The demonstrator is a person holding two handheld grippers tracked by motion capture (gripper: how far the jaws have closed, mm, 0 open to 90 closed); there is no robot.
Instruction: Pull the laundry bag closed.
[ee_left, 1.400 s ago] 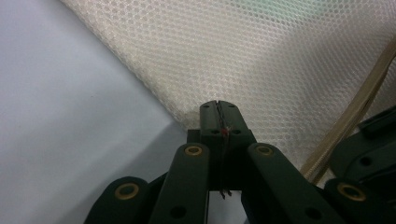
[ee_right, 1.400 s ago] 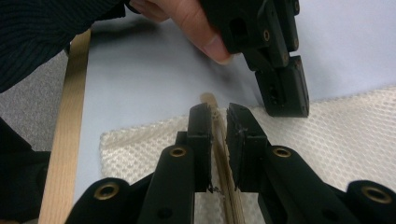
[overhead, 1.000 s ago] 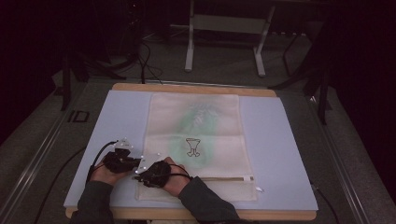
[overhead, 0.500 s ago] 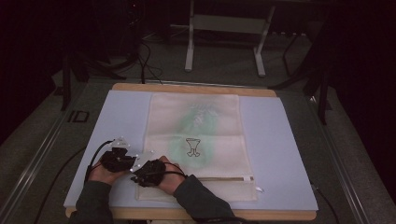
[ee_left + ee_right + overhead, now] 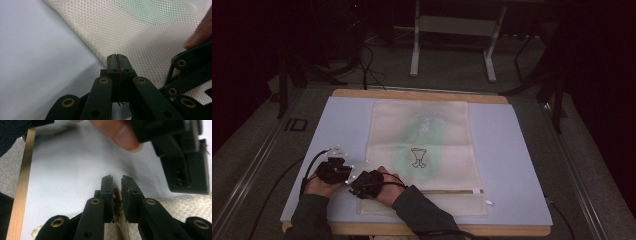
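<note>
Your right gripper (image 5: 116, 185): jaws closing within last half second, now narrow, clamped on zipper strip (image 5: 119, 220) at bag's near left corner. Your left gripper (image 5: 117, 58): jaws pressed together, thin sliver caught between them, what it is unclear; tips at bag's left edge. High view: your two hands side by side at near left, left gripper (image 5: 332, 167) just left of right gripper (image 5: 366, 183). Mesh bag (image 5: 422, 145) flat on blue mat (image 5: 512, 165), green item inside, zipper along near end. Wooden edge (image 5: 419, 93) at mat's far side.
</note>
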